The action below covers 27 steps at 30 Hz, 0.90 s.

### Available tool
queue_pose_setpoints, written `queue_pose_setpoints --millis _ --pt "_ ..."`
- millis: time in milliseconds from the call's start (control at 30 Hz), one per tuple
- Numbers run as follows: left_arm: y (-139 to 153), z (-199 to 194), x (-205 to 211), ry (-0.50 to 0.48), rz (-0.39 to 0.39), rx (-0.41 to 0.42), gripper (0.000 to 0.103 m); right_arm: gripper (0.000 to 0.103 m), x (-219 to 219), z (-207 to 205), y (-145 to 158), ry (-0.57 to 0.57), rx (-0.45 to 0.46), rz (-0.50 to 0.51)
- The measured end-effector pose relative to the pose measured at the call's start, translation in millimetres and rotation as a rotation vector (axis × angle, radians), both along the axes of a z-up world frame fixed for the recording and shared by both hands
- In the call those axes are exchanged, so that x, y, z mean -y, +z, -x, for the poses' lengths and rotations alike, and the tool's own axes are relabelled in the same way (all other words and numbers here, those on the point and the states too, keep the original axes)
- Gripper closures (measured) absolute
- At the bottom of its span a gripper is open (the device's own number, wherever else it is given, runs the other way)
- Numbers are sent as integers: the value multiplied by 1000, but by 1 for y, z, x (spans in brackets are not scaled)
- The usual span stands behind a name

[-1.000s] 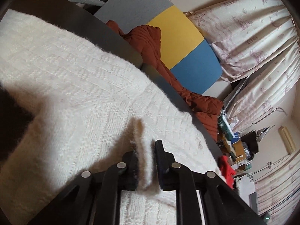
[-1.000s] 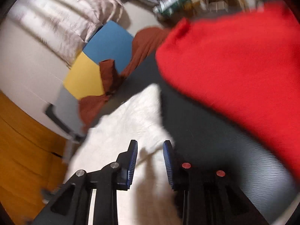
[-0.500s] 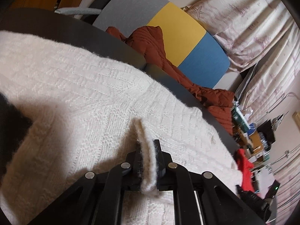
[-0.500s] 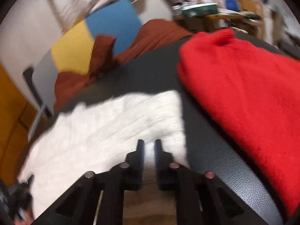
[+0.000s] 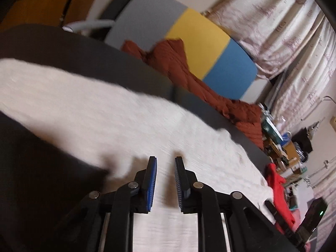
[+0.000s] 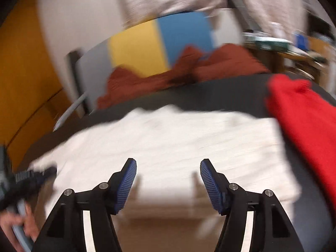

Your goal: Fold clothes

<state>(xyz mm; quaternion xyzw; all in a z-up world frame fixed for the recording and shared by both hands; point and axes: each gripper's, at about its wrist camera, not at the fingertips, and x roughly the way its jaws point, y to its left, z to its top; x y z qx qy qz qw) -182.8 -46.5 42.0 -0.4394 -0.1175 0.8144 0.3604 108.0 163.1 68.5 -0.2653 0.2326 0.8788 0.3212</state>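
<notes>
1. Two grippers, both empty: your left gripper (image 5: 164, 180) has its jaws a narrow gap apart, your right gripper (image 6: 168, 184) has them spread wide; both hover low over the white sweater (image 5: 130, 126).
2. One white sweater, lying flat across the dark table (image 5: 88, 63); both views are blurred, so you cannot read its creases.
3. One red garment (image 6: 302, 121), beside the sweater on your right, edges close together.
4. Handling note: before any further grip, check that the sweater's edges line up, and pinch only the knit, clear of the red cloth.
5. Room: rust-brown cloth (image 5: 182, 67) on a grey, yellow and blue chair (image 5: 201, 42); pale curtains (image 5: 279, 31) behind.
</notes>
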Motion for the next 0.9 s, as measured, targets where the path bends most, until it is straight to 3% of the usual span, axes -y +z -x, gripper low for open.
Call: queue_pose_setpoints --millis 133,267,400,667,767,867,900 --pt "11 41 56 147 47 -22 77 26 6 16 -11 46 47 -5" --pt "16 87 118 377 137 -19 72 18 11 33 -23 93 94 -9" --pt "6 132 172 560 264 76 72 14 17 49 -34 139 141 -14" --pt "-13 165 193 624 314 137 67 10 18 53 -39 167 140 -8" --pt "-21 177 201 648 333 160 61 9 19 49 -38 174 124 2" --pt "-20 175 186 602 400 92 60 8 19 48 -38 180 113 10" --pt "-19 174 180 582 425 64 69 8 19 48 -38 180 111 11"
